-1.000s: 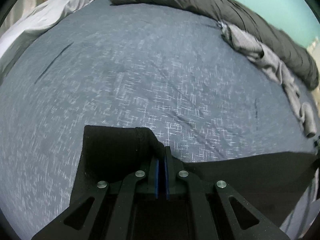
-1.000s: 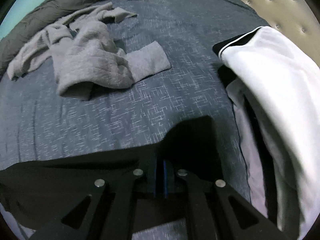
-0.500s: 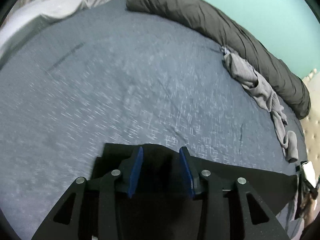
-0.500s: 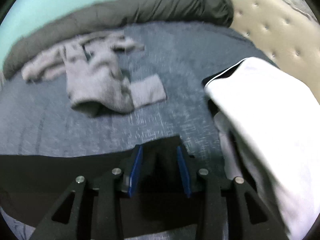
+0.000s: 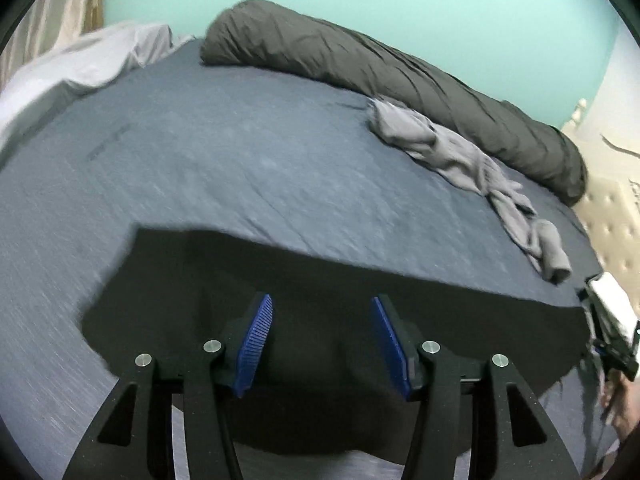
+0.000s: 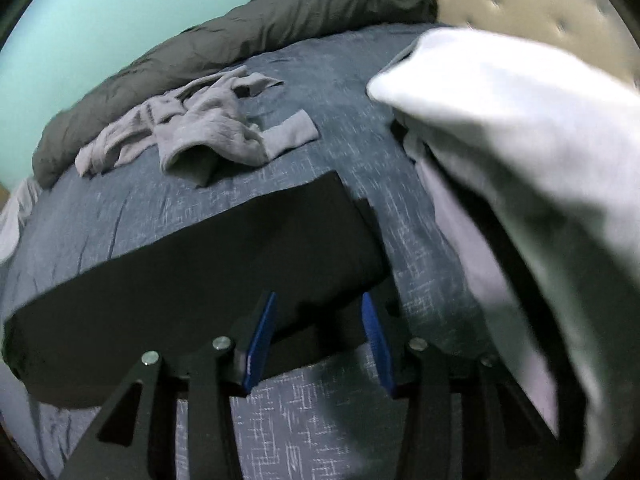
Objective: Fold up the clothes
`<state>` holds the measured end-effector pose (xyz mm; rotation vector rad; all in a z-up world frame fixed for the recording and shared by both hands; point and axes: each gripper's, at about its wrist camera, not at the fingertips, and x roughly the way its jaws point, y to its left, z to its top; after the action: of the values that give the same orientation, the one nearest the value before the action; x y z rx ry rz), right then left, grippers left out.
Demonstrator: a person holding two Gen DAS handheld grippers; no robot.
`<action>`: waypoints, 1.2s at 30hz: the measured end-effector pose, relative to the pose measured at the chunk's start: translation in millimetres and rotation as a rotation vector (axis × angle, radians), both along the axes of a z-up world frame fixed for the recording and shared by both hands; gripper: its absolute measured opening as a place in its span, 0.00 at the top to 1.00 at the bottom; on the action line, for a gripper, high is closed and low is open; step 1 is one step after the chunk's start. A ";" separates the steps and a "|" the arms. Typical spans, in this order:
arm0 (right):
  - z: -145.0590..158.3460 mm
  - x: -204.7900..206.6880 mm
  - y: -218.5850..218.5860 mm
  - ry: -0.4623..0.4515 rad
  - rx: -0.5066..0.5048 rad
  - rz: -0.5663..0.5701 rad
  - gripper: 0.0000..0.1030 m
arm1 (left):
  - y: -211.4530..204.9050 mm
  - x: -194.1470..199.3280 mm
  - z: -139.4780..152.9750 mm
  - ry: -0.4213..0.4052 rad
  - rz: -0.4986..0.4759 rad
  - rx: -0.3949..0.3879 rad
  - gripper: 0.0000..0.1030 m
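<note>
A black garment (image 5: 320, 280) lies flat on the blue-grey bed sheet (image 5: 200, 160), folded into a long band. My left gripper (image 5: 322, 344) hovers open over the garment's left part, nothing between its blue pads. In the right wrist view the same black garment (image 6: 200, 272) stretches to the left. My right gripper (image 6: 318, 344) stands open above its right end, holding nothing. A crumpled grey garment (image 6: 208, 128) lies farther back on the bed; the left wrist view shows this grey garment (image 5: 472, 164) at the right.
A rolled dark grey duvet (image 5: 380, 76) runs along the far side by the teal wall. A white pillow (image 6: 520, 152) is close on the right, with a tufted beige headboard (image 6: 520, 4) behind it. Pale bedding (image 5: 80, 64) lies at the far left.
Both grippers went from shut on the black garment to open, letting it go on the sheet. Both have since lifted and pulled back, widening their jaws.
</note>
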<state>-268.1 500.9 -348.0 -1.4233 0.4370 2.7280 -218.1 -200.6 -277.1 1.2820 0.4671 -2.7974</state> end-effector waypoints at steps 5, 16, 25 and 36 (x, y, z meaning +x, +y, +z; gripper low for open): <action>-11.9 -13.8 2.9 -0.015 -0.075 -0.032 0.55 | 36.7 17.5 -34.7 -0.007 0.007 0.070 0.45; -36.1 -30.5 12.1 -0.025 -0.070 -0.134 0.66 | 75.4 27.8 -62.4 0.030 -0.053 -0.028 0.45; 6.7 -9.9 0.6 0.077 0.186 -0.134 0.96 | 69.4 30.1 -65.6 0.030 -0.051 -0.010 0.45; -37.8 -8.5 -3.9 -0.036 0.388 -0.138 0.85 | 57.8 32.5 -65.7 0.028 -0.036 0.030 0.45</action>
<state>-276.6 497.0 -385.8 -1.2840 -0.0011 2.4947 -185.7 -142.9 -342.9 1.2711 0.4945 -2.8523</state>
